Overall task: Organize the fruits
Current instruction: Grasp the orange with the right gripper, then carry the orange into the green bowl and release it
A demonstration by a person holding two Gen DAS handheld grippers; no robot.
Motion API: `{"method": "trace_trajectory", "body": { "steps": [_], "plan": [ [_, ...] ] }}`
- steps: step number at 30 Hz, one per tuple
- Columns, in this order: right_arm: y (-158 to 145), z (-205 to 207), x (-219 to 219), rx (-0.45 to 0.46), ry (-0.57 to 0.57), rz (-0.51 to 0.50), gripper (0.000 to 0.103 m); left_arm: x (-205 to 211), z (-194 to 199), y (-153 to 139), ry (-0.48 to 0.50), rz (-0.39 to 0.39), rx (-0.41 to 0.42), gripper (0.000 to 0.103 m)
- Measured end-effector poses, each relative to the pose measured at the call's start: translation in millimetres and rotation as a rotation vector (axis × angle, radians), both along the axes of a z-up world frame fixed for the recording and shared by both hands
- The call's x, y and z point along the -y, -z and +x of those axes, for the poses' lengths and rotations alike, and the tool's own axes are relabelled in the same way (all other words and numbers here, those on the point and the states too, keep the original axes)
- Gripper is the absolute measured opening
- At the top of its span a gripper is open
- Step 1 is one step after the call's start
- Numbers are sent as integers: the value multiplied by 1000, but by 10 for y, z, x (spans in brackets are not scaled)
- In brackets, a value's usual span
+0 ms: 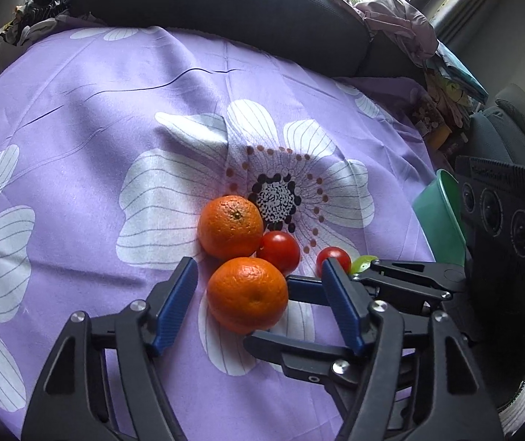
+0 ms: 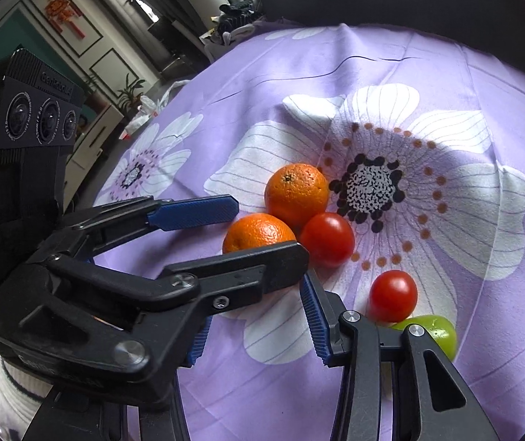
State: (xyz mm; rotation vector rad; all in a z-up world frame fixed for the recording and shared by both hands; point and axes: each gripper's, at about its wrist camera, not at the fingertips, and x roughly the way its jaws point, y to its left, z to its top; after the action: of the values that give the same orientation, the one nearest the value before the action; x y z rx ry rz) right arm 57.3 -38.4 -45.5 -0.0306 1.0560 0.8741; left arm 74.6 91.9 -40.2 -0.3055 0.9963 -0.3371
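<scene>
My left tool (image 1: 258, 294) straddles the near orange (image 1: 247, 294), jaws apart; I'd centre, then squeeze gently.

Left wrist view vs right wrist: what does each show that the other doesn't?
Left wrist only: a green bowl at the cloth's right edge, and the left tongs open around the near orange.

Right wrist only: the whole green fruit, wall frames, a plant.

Both: far orange, big tomato, small tomato, purple cloth, and the right tongs open.
</scene>
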Motion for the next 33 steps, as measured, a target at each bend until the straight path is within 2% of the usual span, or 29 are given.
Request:
{"method": "trace_trajectory", "body": {
  "steps": [2, 5, 11, 15, 22, 33],
  "plan": [
    [13, 25, -30, 1, 2, -10, 46, -6, 2, 26, 0, -10, -13, 53],
    [33, 28, -69, 13, -5, -21, 46, -41, -7, 48, -17, 1, -29, 45],
    [34, 19, -70, 18, -6, -10, 44, -39, -58, 31, -24, 8, -31, 46],
    [-21, -27, -4, 15, 10, 11, 44, 27, -152, -84, -22, 1, 2, 46],
    [-256, -399, 227, 94, 37, 21, 44, 269, -506, -310, 8, 21, 62, 46],
    [-404, -907, 731, 130, 100, 59, 44, 814, -861, -487, 85, 44, 98, 46]
  ]
}}
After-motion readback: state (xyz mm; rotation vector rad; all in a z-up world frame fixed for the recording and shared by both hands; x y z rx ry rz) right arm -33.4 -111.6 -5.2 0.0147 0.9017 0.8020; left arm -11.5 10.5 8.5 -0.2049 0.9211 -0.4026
